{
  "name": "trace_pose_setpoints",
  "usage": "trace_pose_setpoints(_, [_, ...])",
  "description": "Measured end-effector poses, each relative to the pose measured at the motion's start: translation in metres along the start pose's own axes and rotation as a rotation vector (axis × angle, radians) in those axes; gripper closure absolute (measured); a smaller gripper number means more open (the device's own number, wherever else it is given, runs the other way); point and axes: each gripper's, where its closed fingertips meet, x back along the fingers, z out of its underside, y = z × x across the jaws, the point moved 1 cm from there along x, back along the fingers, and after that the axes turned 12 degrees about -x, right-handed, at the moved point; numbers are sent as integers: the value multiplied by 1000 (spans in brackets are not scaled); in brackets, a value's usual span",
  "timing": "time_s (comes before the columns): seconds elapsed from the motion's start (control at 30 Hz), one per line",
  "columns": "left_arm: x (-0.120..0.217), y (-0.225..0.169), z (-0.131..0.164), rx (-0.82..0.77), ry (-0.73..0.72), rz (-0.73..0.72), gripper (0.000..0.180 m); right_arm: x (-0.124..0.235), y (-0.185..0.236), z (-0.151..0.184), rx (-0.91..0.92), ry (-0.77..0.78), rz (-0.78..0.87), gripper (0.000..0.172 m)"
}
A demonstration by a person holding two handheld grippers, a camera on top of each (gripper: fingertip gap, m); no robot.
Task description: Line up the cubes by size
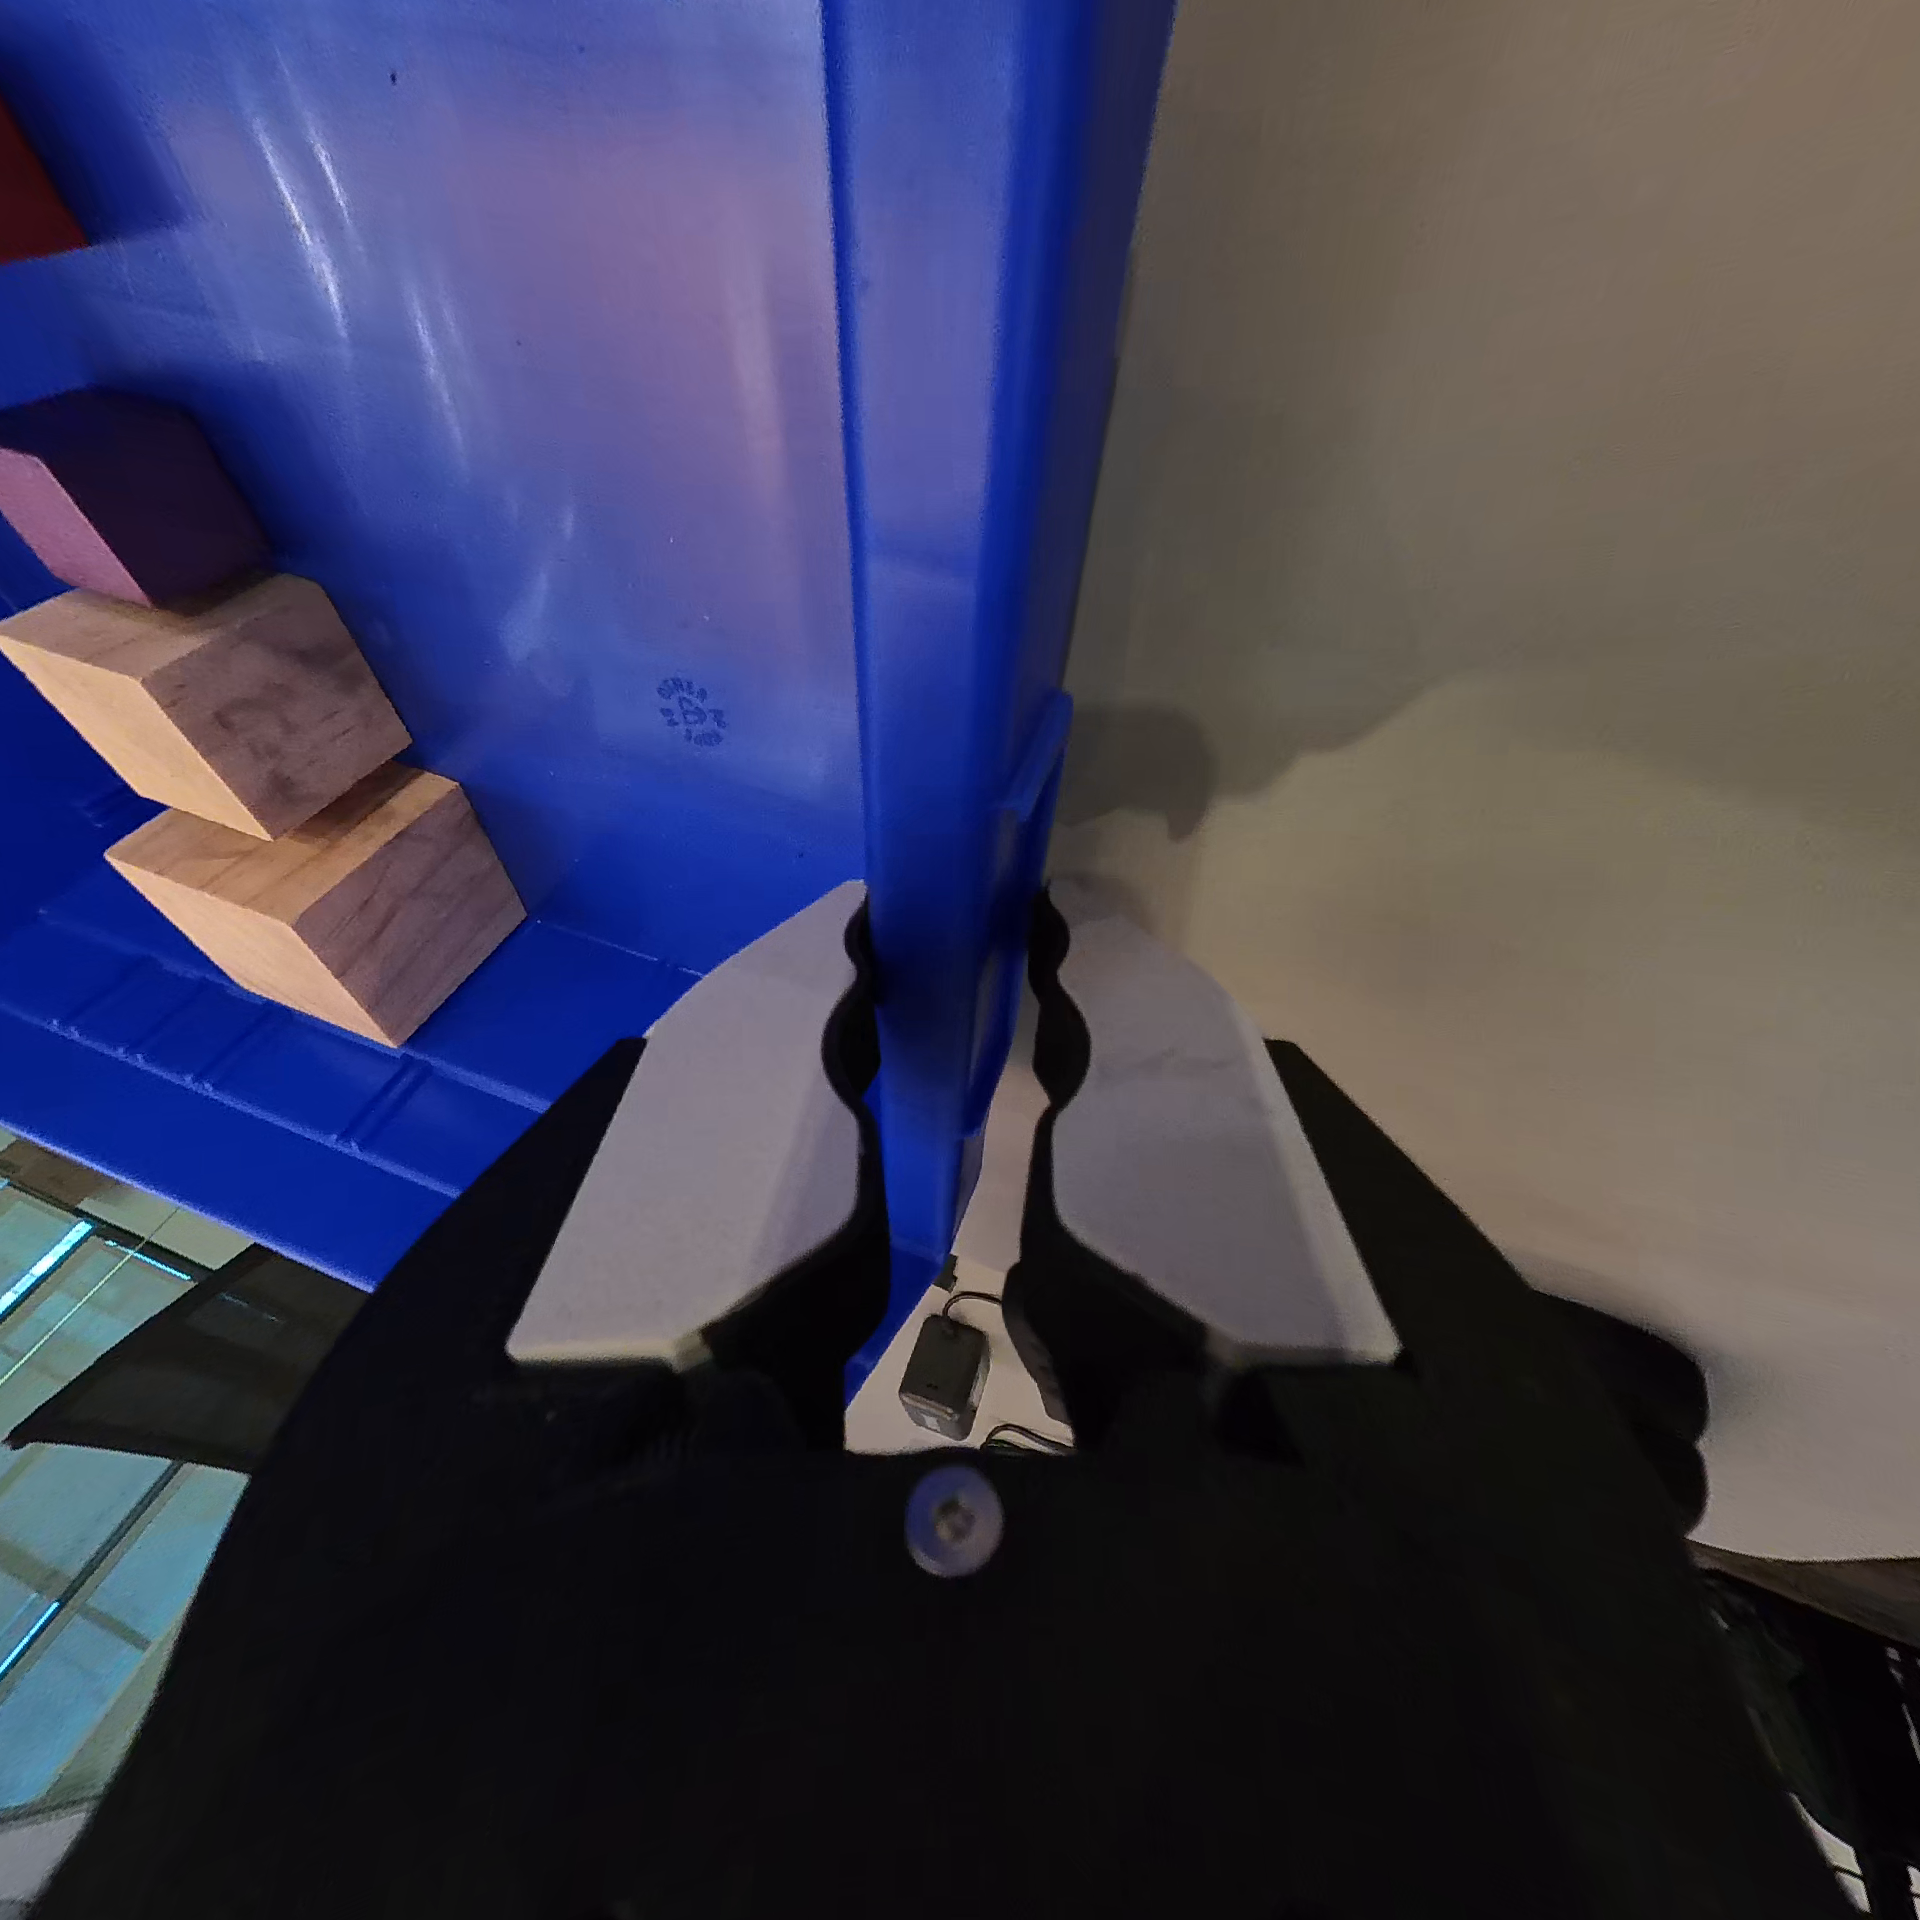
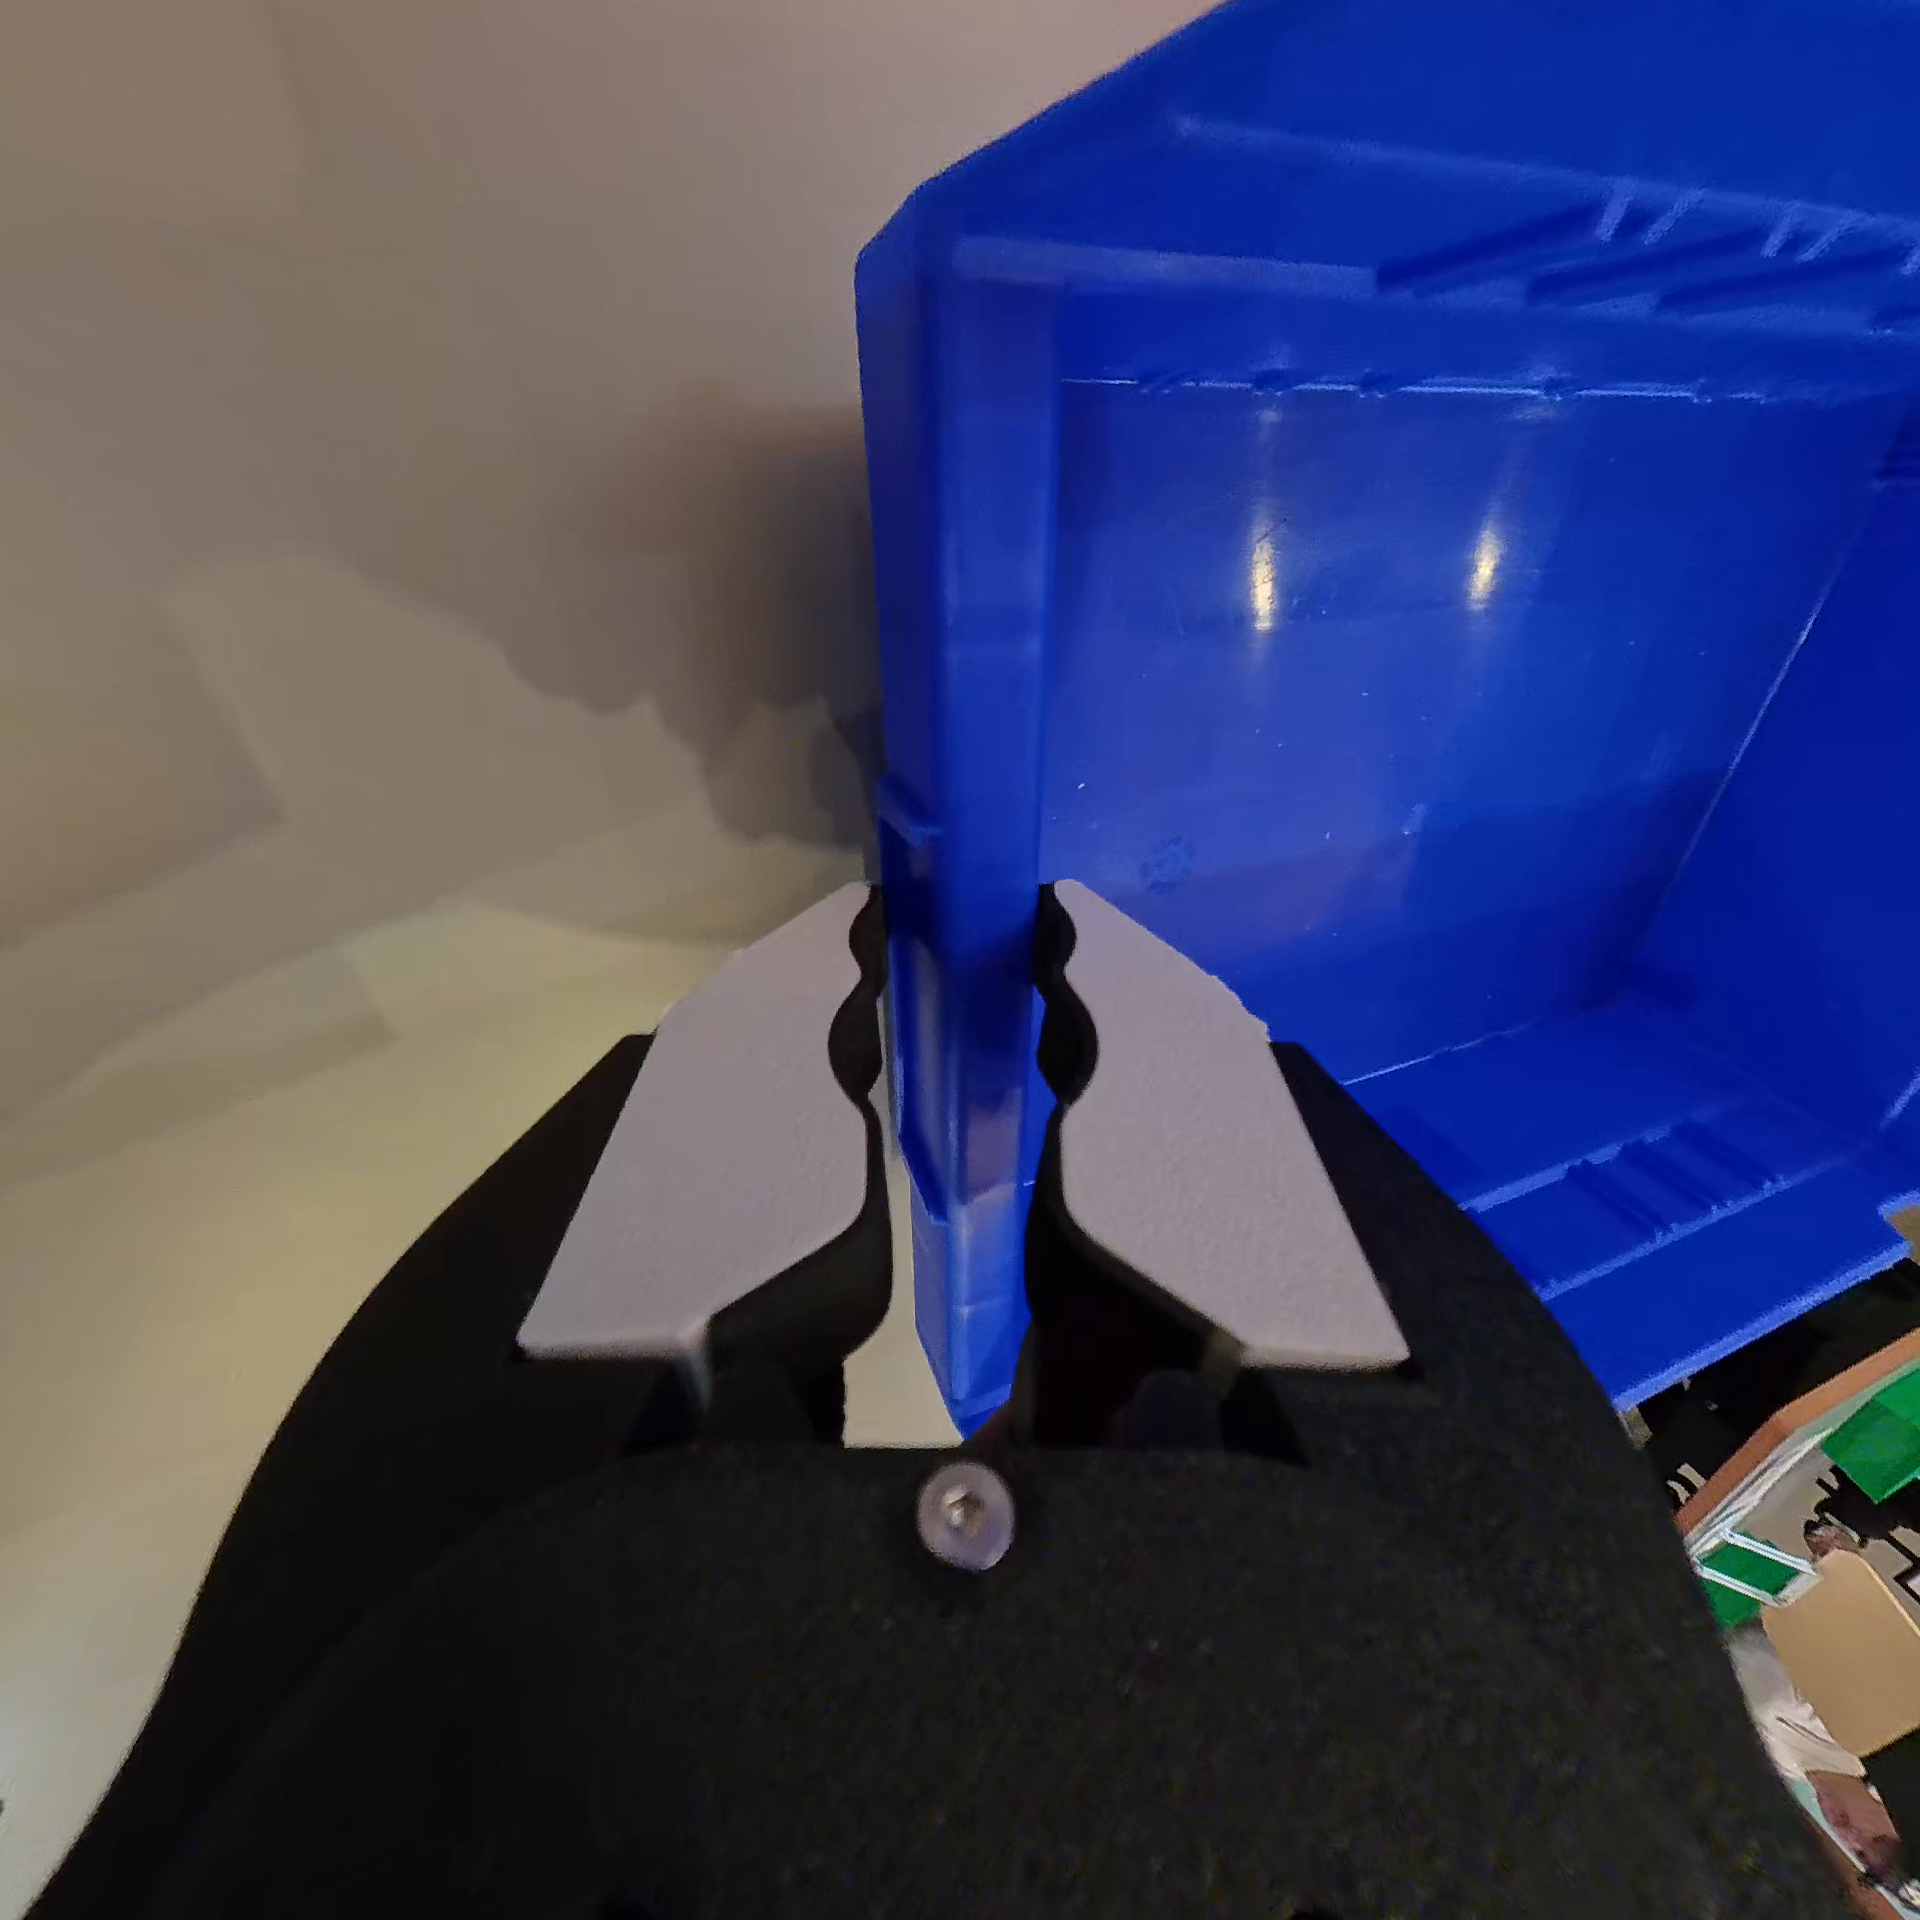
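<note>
A pale wall [image 2: 416,312] fills the background. Each gripper is clamped on a side wall of the blue bin [image 1: 623,416]: left gripper [image 1: 951,997], right gripper [image 2: 956,997], pads pressing both faces. The bin appears tipped, probably to empty it. Two wooden cubes [image 1: 312,914] and a purple one [image 1: 114,499] lie inside, far left.

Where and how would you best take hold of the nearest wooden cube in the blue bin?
Grip the nearest wooden cube across its two flat side faces, jaws coming in from the open space over the bin floor; another wooden cube leans on its far side.
</note>
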Motion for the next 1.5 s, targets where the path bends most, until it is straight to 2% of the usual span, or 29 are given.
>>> trace_pose_setpoints(0.57, [-7, 8, 9, 24, 2, -8, 153, -5, -13, 0, -14, -1, 4, 145])
trace_pose_setpoints(0.6, [-7, 8, 11, 51, 5, -16, 151, -5, -12, 0, -24, -2, 9, 141])
trace_pose_setpoints(0.67, [-5, 5, 17, 103, 13, -21, 126, -5, -5, -4, -51, -25, -1, 124])
trace_pose_setpoints(0.73, [4, 4, 22, 146, -2, -54, 114, 2, -4, -7, -84, -61, 41, 108])
trace_pose_setpoints(0.83, [27, 4, 25, 230, -43, -128, 104, 25, -4, -10, -118, -109, 131, 106])
trace_pose_setpoints(0.9, [49, 5, 18, 275, -99, -198, 104, 46, -2, -15, -134, -151, 210, 106])
trace_pose_setpoints(0.97, [75, 6, -2, 309, -187, -269, 110, 70, 2, -28, -144, -218, 284, 110])
trace_pose_setpoints(1.03, [101, 9, -34, 333, -299, -338, 116, 94, 16, -56, -139, -338, 304, 117])
trace_pose_setpoints(1.13, [129, 9, -103, 320, -458, -376, 118, 122, 43, -118, -111, -563, 273, 125])
trace_pose_setpoints(1.2, [138, 16, -149, 278, -498, -448, 125, 131, 53, -164, -105, -695, 266, 126])
trace_pose_setpoints(1.3, [142, 34, -214, 293, -593, -507, 122, 124, 60, -231, -174, -901, 178, 127])
trace_pose_setpoints(1.37, [138, 50, -248, 359, -688, -502, 118, 102, 54, -263, -269, -973, 127, 127])
trace_pose_setpoints(1.43, [130, 70, -269, 423, -750, -514, 116, 81, 43, -287, -349, -1016, 101, 128])
trace_pose_setpoints(1.5, [124, 89, -278, 483, -791, -552, 116, 61, 25, -300, -415, -1011, 162, 130])
